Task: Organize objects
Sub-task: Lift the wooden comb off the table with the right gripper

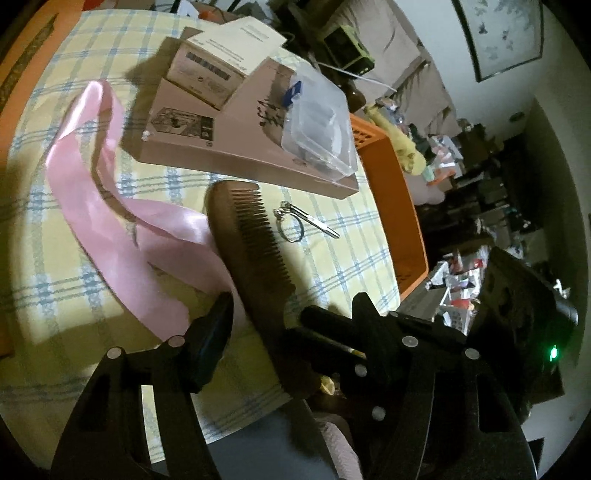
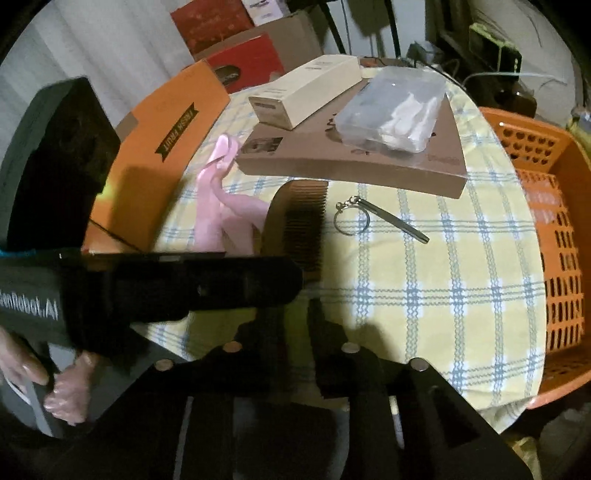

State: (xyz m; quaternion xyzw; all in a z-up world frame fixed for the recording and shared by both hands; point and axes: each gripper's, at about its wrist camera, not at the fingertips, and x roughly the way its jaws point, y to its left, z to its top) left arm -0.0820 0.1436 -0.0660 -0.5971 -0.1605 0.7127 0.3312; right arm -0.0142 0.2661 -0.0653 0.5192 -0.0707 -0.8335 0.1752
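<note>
Nearest us, our left gripper point(image 1: 291, 317) stands apart, its 2 fingers straddling the dark wooden comb point(image 1: 251, 251), ready to clamp it. Our right gripper point(image 2: 295, 314) looks pressed together on that comb's near end point(image 2: 295, 221), steadying it toward 12 o'clock; the orange plastic basket point(image 2: 554, 229) waits at 3 o'clock.

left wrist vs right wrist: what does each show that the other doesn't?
Left wrist only: a framed picture on the wall, cluttered shelves, and the comb's near end between the open left claw.

Right wrist only: an orange "FRESH FRUIT" box, red boxes, and a hand holding the left tool.

Both: comb, pink ribbon, keyring tool, brown box, clear case, orange basket.
</note>
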